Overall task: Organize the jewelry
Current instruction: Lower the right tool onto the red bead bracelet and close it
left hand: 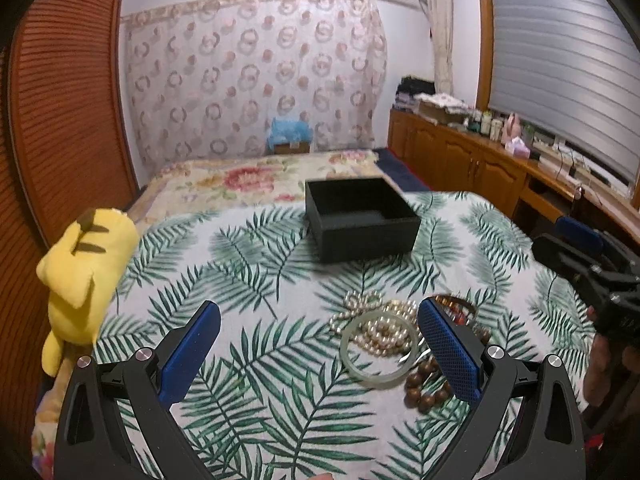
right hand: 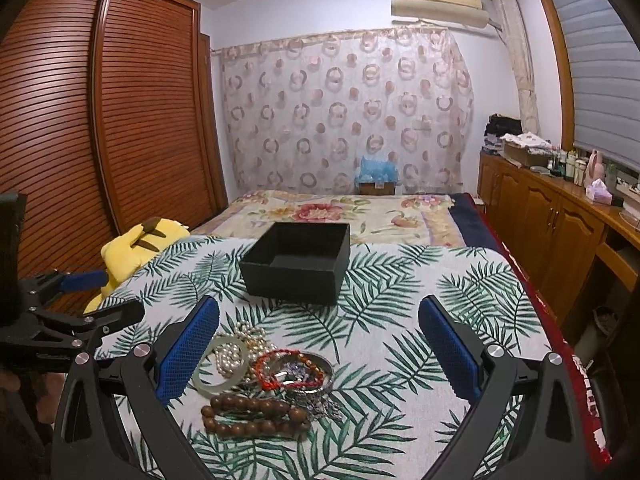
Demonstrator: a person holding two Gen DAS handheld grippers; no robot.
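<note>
Nearest my claws, the jewelry lies heaped on the palm-leaf cloth [right hand: 400, 292]: pale bangle [right hand: 220, 365] at the left, wooden beads [right hand: 256, 416] in front, red cord bracelet [right hand: 288, 368] to the right, piled, I judge, for sorting into the empty black box [right hand: 298, 262] beyond. My left gripper [left hand: 320, 354] and right gripper [right hand: 320, 354] both hover spread wide, holding nothing

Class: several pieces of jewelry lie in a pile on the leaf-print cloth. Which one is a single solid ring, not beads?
The pale green bangle: one smooth translucent hoop, lying over the pearl strand, unlike the brown wooden bead bracelet.
</note>
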